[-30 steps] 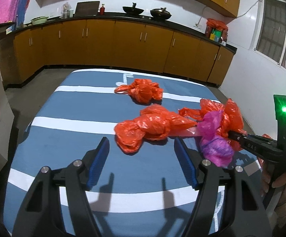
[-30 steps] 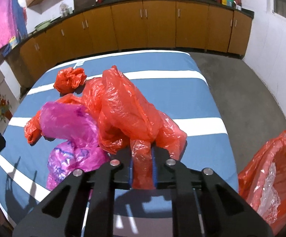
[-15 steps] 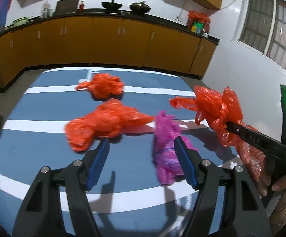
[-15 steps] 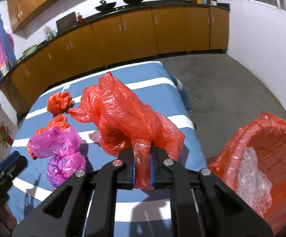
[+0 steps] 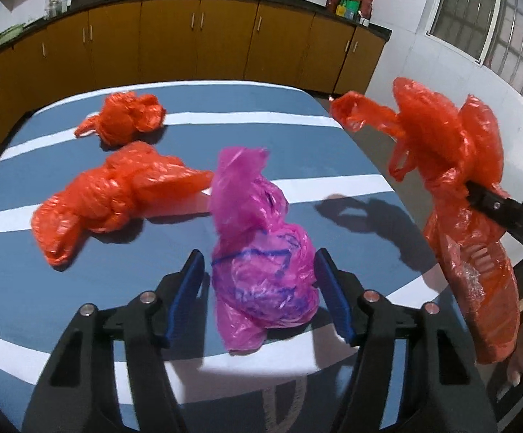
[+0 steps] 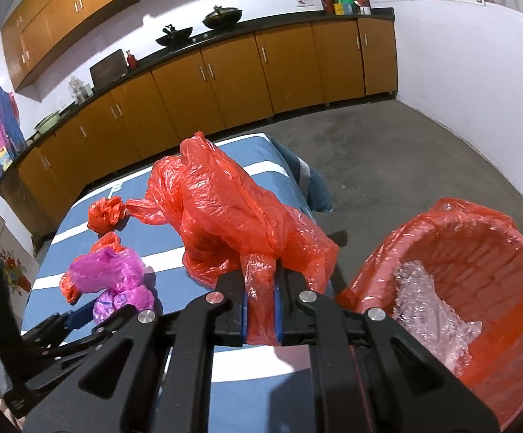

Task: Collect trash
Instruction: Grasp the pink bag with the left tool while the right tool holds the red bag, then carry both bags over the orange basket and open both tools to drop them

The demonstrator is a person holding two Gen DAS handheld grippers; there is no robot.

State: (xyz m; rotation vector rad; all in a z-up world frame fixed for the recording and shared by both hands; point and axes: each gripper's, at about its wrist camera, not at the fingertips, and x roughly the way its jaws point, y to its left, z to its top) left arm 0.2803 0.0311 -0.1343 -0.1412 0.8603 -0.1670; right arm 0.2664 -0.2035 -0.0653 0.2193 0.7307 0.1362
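Left wrist view: your left gripper (image 5: 259,297) is spread wide, blue pads either side of the pink bag (image 5: 259,252), which sits right between the fingers. Left pad looks just clear of it; right pad is at the bag's edge, can't tell if it touches. Nothing clamped. The pink bag lies on the blue-and-white striped table (image 5: 333,144), near its front edge. Ahead & left of the gripper: a knotted red bag (image 5: 110,195), resting on the table. Further ahead, same side: a smaller red bag (image 5: 124,119), also on the table, apart from the first. Off to the right, your right gripper (image 5: 472,189) comes in from the edge w/ a big crumpled red bag (image 5: 438,137) hanging above the table's right edge. Below it, a red-lined bin (image 5: 485,281), only partly seen.

Right wrist view: your right gripper (image 6: 260,319) is pinched narrow on a twisted neck of the big red bag (image 6: 232,216); the rest of the bag billows out ahead of the fingers, off the table. Just right of the gripper & lower: the bin (image 6: 423,238), on the floor, mouth open, clear crinkly plastic (image 6: 427,299) inside. Left & ahead: the pink bag (image 6: 113,278) w/ your left gripper (image 6: 99,315) around it. Far ahead-left, the small red bag (image 6: 104,213).
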